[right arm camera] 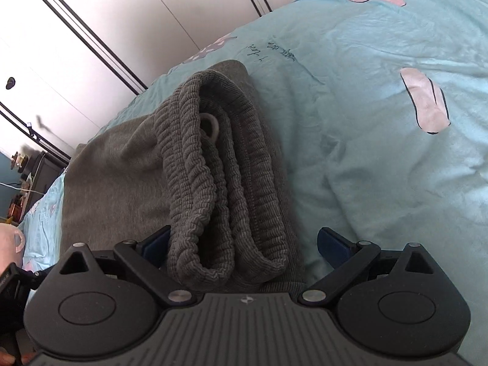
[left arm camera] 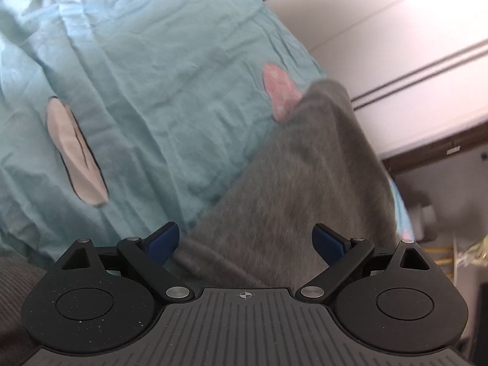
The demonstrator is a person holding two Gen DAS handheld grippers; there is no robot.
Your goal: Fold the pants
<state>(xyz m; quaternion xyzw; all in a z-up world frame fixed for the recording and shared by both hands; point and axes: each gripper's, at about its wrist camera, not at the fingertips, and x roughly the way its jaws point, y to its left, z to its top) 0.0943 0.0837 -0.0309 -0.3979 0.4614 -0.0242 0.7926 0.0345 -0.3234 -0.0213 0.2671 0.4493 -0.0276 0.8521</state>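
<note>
Grey knit pants lie folded on a light blue bedsheet (left arm camera: 137, 76). In the left wrist view a smooth grey leg (left arm camera: 299, 183) runs away from my left gripper (left arm camera: 245, 242), which is open with the cloth between its blue pads. In the right wrist view the ribbed elastic waistband (right arm camera: 213, 177) is doubled over with a drawstring loop (right arm camera: 210, 125) showing. My right gripper (right arm camera: 244, 245) is open, and the waistband's near end sits between its fingers.
The sheet (right arm camera: 381, 106) has pink and white cartoon patches (left arm camera: 76, 152) and is wrinkled. White wardrobe doors (right arm camera: 91, 30) stand beyond the bed. Dark furniture and clutter (left arm camera: 442, 213) lie past the bed's edge.
</note>
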